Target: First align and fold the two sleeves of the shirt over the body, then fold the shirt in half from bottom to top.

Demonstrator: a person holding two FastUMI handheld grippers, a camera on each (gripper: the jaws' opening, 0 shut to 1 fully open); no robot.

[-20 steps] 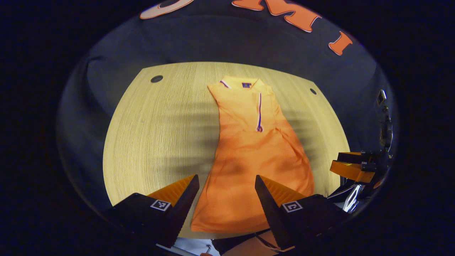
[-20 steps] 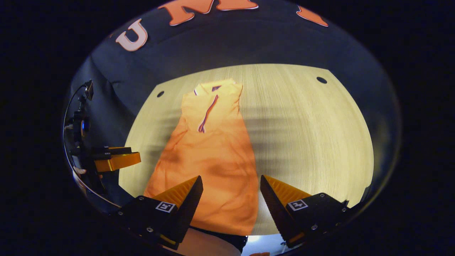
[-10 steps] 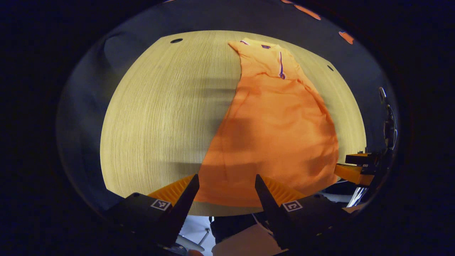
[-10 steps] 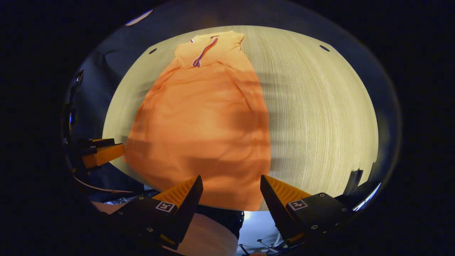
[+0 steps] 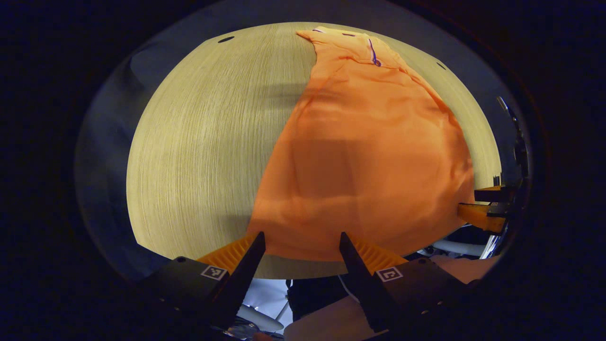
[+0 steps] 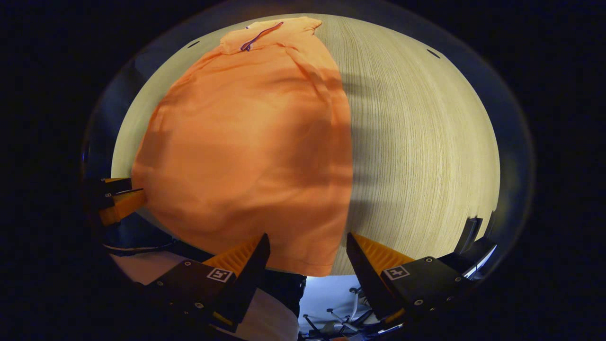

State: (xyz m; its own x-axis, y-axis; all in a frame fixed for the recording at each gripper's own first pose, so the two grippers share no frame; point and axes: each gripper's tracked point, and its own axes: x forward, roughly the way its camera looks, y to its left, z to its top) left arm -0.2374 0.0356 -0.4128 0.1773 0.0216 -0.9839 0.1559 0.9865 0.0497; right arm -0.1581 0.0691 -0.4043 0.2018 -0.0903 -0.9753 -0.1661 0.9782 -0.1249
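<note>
Shirt (image 5: 369, 156), one, lies on one table (image 5: 199, 142); two hand-held grippers (image 5: 302, 246) (image 6: 307, 248) gape wide

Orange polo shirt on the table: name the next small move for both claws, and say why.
Probably ease both claws down onto the hem and close. The orange polo shirt lies flat on the pale wooden table, sleeves already folded in. The left claw and right claw are open at its bottom corners.
</note>
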